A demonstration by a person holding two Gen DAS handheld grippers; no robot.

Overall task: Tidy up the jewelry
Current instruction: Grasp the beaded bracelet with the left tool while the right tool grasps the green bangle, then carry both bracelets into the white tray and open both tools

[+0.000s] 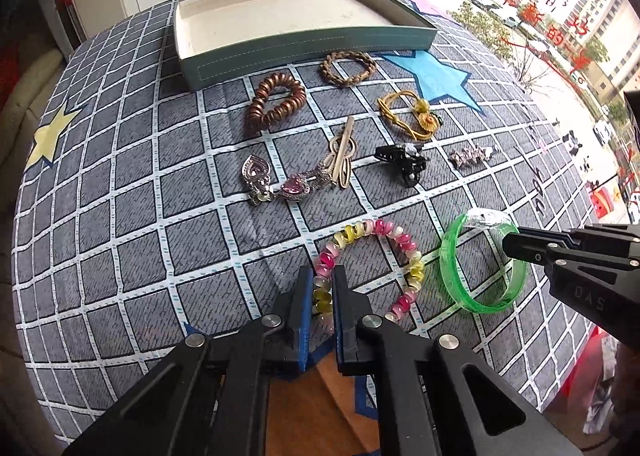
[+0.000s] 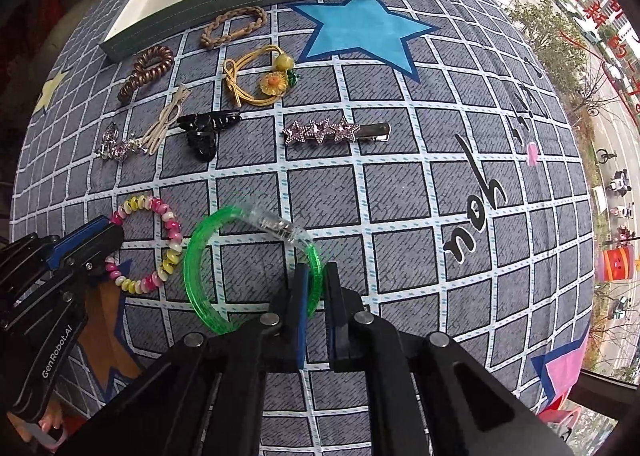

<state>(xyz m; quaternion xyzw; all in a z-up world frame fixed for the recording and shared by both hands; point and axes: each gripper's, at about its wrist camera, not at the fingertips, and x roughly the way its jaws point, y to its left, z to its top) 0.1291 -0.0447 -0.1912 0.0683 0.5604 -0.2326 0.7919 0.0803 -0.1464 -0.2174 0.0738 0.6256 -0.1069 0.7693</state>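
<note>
A pink, yellow and white beaded bracelet [image 1: 400, 240] lies on the checked grey cloth, and my left gripper [image 1: 322, 280] is shut on its near-left beads. Right of it lies a clear green bangle [image 1: 452, 268], with my right gripper [image 1: 510, 246] reaching in on its far right side. In the right wrist view my right gripper [image 2: 317, 280] is shut on the green bangle's [image 2: 192, 268] right rim. My left gripper [image 2: 112, 228] shows there at the beaded bracelet's [image 2: 172, 232] left side. An empty teal tray [image 1: 280, 52] with a white inside stands at the back.
Between tray and bracelets lie a copper coil hair tie [image 1: 276, 100], a braided tie [image 1: 348, 68], a yellow cord tie with a flower [image 1: 408, 114], a beige hairpin [image 1: 342, 152], rhinestone heart pieces [image 1: 280, 180], a black claw clip [image 1: 404, 162] and a star clip [image 2: 336, 132]. A window is on the right.
</note>
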